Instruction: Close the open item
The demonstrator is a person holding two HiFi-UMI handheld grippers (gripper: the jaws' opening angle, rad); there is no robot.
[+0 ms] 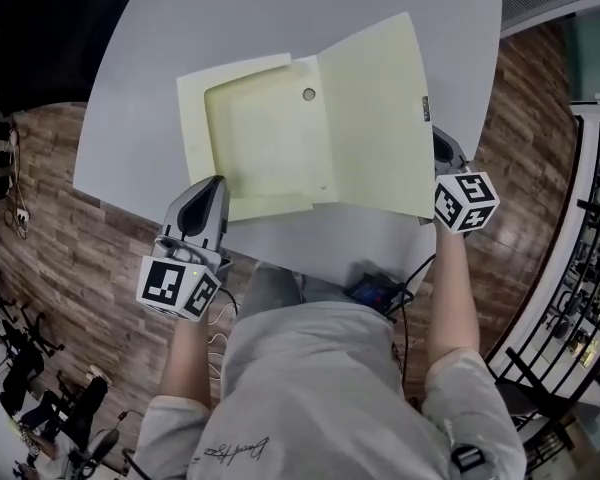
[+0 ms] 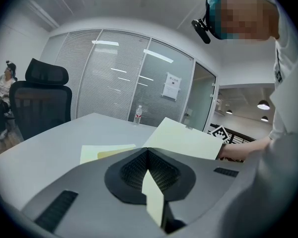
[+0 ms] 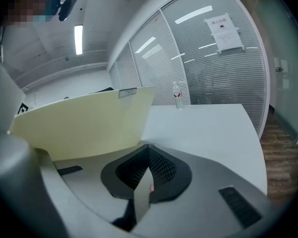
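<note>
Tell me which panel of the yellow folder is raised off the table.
The wide right cover, pinched by the right claw. It tilts upward, while the narrow left flap lies flat.
</note>
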